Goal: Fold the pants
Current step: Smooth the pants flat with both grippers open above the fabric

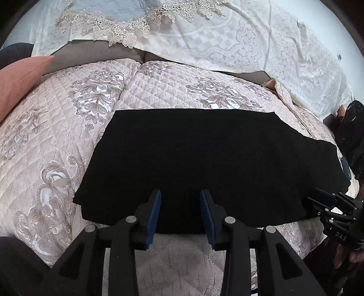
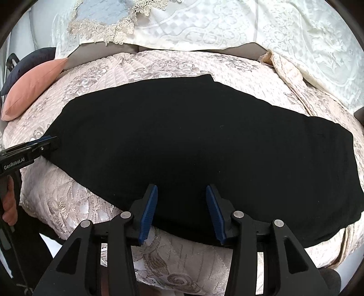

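The black pants (image 1: 204,164) lie flat in a wide folded band across the quilted pink bedspread (image 1: 56,136); they also fill the middle of the right wrist view (image 2: 193,141). My left gripper (image 1: 180,195) is open and empty, its blue pads over the near edge of the pants. My right gripper (image 2: 182,191) is open and empty over the same near edge, further right. The right gripper shows at the right edge of the left wrist view (image 1: 327,200). The left gripper shows at the left end of the pants in the right wrist view (image 2: 45,142).
A salmon pillow (image 1: 20,84) lies at the far left of the bed, also in the right wrist view (image 2: 34,88). White lace covers (image 1: 250,45) and a grey-blue cushion (image 1: 118,11) stand along the back. The bed's near edge is just under both grippers.
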Motion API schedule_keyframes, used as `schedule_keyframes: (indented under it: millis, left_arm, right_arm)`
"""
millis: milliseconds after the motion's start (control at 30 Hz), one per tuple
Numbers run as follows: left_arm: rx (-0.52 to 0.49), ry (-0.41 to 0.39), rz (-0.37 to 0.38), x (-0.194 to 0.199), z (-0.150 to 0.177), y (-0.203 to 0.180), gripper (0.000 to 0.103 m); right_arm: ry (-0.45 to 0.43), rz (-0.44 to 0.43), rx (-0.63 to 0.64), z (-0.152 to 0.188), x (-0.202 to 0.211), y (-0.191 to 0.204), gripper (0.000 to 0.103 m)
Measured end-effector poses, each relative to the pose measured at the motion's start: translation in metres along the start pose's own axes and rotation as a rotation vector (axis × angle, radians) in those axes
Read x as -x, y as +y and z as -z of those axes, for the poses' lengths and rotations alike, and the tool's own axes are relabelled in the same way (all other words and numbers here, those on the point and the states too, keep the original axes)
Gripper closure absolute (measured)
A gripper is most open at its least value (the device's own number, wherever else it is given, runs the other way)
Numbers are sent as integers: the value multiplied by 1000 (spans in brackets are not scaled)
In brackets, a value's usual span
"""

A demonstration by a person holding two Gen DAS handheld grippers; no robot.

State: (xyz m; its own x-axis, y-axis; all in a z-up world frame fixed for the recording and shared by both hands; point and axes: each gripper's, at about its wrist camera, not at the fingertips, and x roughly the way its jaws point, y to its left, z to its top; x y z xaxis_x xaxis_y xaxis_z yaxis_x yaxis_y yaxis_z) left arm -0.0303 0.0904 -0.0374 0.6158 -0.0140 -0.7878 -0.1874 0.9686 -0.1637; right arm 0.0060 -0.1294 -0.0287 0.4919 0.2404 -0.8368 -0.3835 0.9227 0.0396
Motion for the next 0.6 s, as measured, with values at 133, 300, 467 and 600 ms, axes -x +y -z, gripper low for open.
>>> schedule_keyframes:
  millis: [133,300,467,600]
  left_arm:
    - [-7,5,-15,2,-3,-2,64]
    - [23,-11,-12,12,-3,3,64]
    - [79,-17,-16,23,3,20,64]
    - [94,-14,-30,28,8,28,64]
  right_arm:
    - [-8,-26,-13,0,3,-4,58]
    - [-12,-35,-19,1,11,-4,57]
    - [-21,-47,-46,2,19,-9,57]
    - [-17,-33,-36,2,21,-7,57]
